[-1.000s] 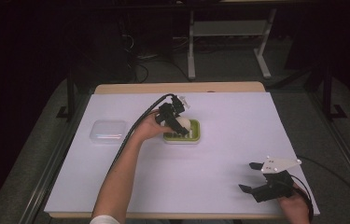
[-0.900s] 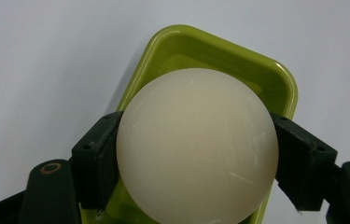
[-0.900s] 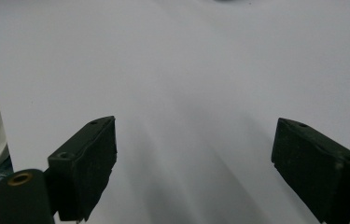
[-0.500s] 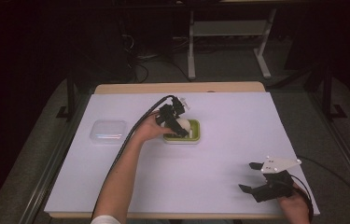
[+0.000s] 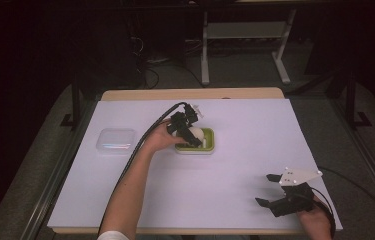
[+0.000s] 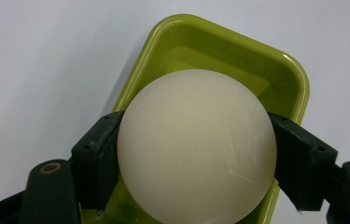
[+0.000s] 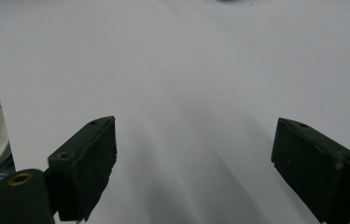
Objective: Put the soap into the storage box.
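Observation:
A cream-white ball (image 6: 196, 144) sits clamped between the two black jaws of my left gripper (image 6: 196, 158), just above a lime-green tray (image 6: 284, 74). From above, the left gripper (image 5: 191, 135) holds the white ball (image 5: 195, 134) over the green tray (image 5: 209, 147) near the table's middle. My right gripper (image 5: 267, 191) rests near the front right edge, jaws wide apart. Its own view shows the right gripper (image 7: 193, 172) with nothing but white table between the pads.
A clear lidded plastic box (image 5: 116, 140) stands left of the tray. The white table cover (image 5: 255, 130) ends at a wooden strip at the back. Dark floor and a metal frame (image 5: 245, 30) lie beyond.
The left gripper has shifted slightly over the green tray with the ball in it. The right gripper has stayed still.

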{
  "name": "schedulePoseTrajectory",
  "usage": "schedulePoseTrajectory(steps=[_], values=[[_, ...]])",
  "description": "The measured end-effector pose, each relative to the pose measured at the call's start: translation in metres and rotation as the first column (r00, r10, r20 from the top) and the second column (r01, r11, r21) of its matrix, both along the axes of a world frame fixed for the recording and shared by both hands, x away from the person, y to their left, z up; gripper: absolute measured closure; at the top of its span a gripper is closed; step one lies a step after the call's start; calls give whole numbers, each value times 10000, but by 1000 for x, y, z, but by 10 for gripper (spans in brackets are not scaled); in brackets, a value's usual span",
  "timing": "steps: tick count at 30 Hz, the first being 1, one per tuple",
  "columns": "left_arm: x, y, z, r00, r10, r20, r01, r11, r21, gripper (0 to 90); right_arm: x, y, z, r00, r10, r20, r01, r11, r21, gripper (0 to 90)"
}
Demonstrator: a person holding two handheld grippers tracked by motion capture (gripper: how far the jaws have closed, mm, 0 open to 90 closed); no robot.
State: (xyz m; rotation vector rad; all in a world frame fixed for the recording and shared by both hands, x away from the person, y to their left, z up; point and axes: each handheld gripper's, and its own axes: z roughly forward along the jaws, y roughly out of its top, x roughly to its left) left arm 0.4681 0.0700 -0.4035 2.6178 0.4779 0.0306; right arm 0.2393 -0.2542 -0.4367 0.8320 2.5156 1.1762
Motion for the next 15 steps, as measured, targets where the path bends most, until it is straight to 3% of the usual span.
schedulePoseTrajectory(steps=[15], values=[[-2,-2,0,9999,61,129,-63,9998,170,249,0,1,0,10000,26,-14,-26,10000,-6,134]])
